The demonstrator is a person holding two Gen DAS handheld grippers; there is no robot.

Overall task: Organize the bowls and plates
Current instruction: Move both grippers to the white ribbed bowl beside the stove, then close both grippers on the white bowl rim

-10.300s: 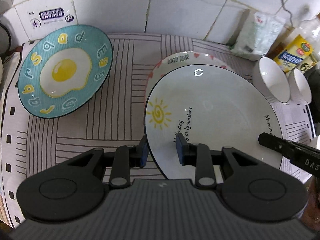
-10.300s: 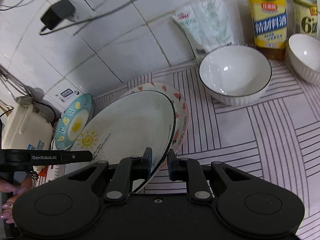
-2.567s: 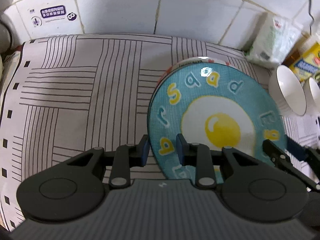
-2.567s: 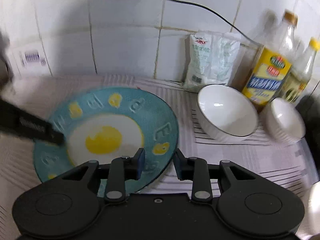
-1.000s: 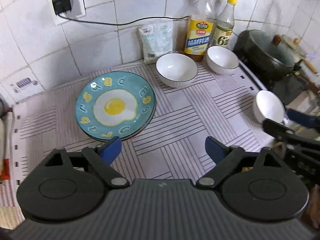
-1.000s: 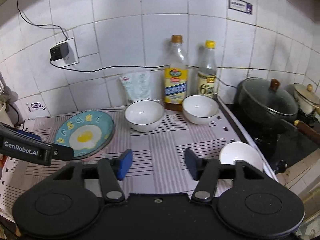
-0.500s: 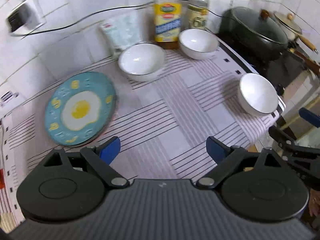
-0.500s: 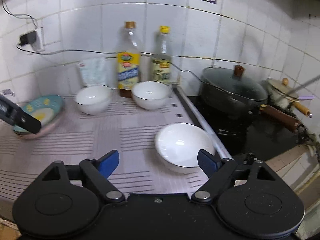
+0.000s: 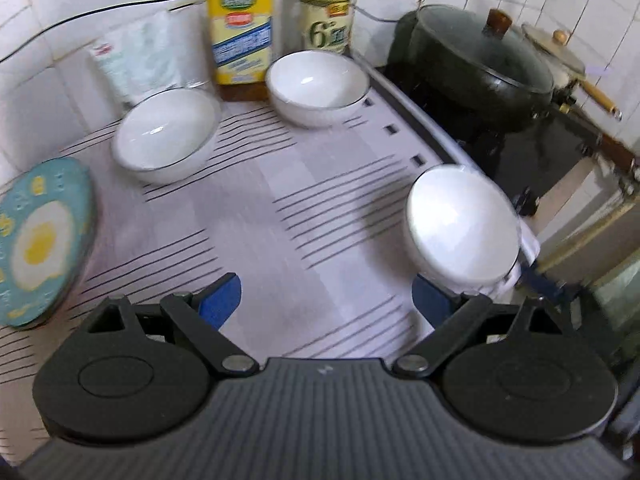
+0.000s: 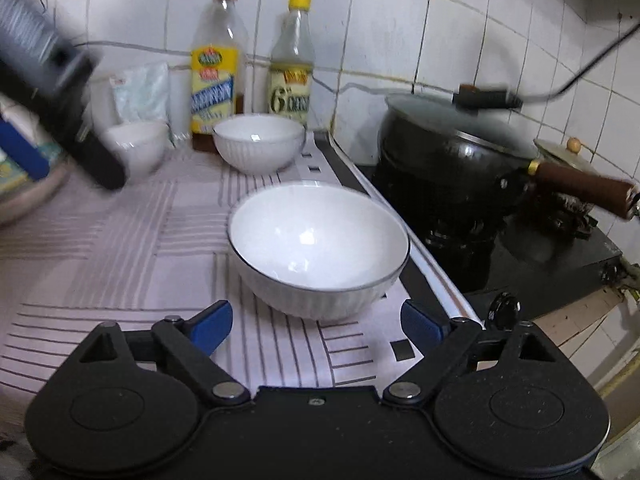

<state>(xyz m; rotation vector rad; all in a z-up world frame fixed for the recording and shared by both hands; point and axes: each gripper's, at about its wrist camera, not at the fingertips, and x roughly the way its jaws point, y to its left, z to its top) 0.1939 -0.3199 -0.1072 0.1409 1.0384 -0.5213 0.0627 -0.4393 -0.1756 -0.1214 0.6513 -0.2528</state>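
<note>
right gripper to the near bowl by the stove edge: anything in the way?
Nothing visible. The right gripper is open, and the near bowl sits just ahead of its fingertips with only bare striped cloth between them. The other two bowls are farther back by the bottles.

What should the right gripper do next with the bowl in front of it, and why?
Probably ease the right gripper forward and close on the near bowl's rim. It is open, empty and lined up with that bowl, which sits apart from the other two bowls by the stove edge.
</note>
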